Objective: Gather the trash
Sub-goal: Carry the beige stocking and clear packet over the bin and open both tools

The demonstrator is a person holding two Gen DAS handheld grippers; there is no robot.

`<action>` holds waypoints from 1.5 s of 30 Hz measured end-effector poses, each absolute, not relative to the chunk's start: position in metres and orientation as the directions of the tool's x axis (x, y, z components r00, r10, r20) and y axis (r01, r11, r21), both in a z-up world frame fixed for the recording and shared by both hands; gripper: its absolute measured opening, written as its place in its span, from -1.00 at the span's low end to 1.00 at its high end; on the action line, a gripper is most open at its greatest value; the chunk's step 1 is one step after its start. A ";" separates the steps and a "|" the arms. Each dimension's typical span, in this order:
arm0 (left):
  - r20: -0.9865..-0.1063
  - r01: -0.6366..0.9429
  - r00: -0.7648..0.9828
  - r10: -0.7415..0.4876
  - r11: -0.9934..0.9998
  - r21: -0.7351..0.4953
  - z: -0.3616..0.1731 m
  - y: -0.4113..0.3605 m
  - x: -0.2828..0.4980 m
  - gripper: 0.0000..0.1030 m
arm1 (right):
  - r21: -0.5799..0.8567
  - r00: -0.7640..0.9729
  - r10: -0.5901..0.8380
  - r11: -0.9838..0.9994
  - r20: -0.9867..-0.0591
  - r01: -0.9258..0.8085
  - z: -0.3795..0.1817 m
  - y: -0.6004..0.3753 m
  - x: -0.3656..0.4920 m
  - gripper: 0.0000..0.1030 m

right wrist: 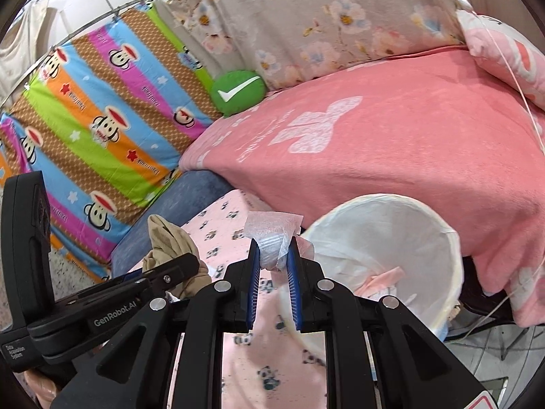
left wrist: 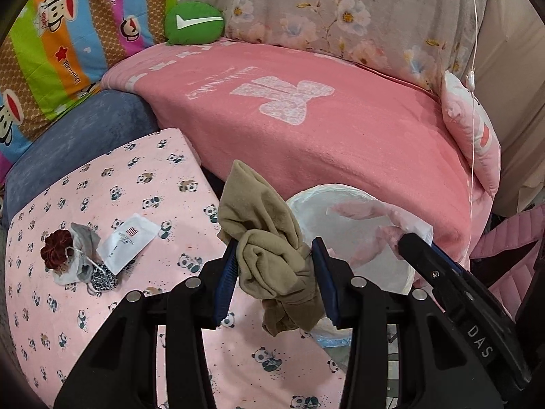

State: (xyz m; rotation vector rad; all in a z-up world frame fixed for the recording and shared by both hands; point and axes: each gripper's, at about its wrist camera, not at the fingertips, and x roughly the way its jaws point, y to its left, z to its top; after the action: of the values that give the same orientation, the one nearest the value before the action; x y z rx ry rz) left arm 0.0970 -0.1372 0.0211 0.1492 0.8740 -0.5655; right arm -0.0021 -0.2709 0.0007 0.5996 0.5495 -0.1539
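Observation:
My left gripper is shut on a crumpled tan cloth, held above the panda-print table beside the white-lined trash bin. My right gripper is shut on a crumpled clear-and-white plastic wrapper, just left of the bin's rim. Pink scraps lie inside the bin. In the left wrist view the right gripper holds the wrapper at the bin's rim. A white packet, a dark red scrunchie and grey bits lie on the table at left.
A bed with a pink blanket stands behind the table and bin. A green cushion, a striped monkey-print sheet and floral cover are at the back. A blue stool sits by the table. A thin white cord hangs at right.

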 end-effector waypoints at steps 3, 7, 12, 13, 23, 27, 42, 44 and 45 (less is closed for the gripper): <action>-0.767 0.550 0.490 -0.414 0.829 -0.096 0.018 -0.153 0.094 -0.20 | 0.505 0.843 0.002 0.802 -0.537 0.320 -0.006 -0.287 -0.008 -0.68; -0.774 0.574 0.471 -0.424 0.813 -0.097 0.014 -0.168 0.092 -0.19 | 0.510 0.839 -0.017 0.787 -0.544 0.347 -0.014 -0.304 -0.013 -0.68; -0.777 0.600 0.455 -0.435 0.795 -0.094 0.012 -0.185 0.089 -0.18 | 0.512 0.833 -0.027 0.777 -0.553 0.365 -0.020 -0.315 -0.014 -0.68; -0.777 0.605 0.451 -0.439 0.790 -0.095 0.011 -0.187 0.088 -0.18 | 0.514 0.832 -0.029 0.774 -0.554 0.369 -0.022 -0.316 -0.014 -0.68; -0.759 0.590 0.486 -0.434 0.803 -0.081 0.012 -0.193 0.087 0.60 | 0.499 0.816 -0.062 0.764 -0.575 0.409 -0.027 -0.320 -0.018 -0.58; -0.764 0.575 0.487 -0.422 0.814 -0.083 0.010 -0.189 0.091 0.63 | 0.500 0.814 -0.064 0.761 -0.577 0.413 -0.028 -0.320 -0.018 -0.58; -0.756 0.457 0.533 -0.380 0.881 -0.120 0.008 -0.133 0.096 0.63 | 0.455 0.815 -0.037 0.815 -0.578 0.359 -0.016 -0.287 -0.009 -0.44; -0.753 0.437 0.545 -0.368 0.891 -0.119 0.009 -0.123 0.096 0.63 | 0.449 0.814 -0.029 0.823 -0.580 0.349 -0.015 -0.280 -0.008 -0.44; -0.750 0.430 0.552 -0.365 0.895 -0.119 0.010 -0.118 0.096 0.63 | 0.446 0.814 -0.026 0.826 -0.581 0.344 -0.014 -0.277 -0.006 -0.44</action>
State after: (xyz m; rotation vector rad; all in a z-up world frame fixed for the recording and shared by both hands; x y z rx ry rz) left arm 0.0964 -0.1181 0.0098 0.0813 0.8676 -0.4703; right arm -0.0064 -0.2771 -0.0144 0.5703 0.5933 -0.2093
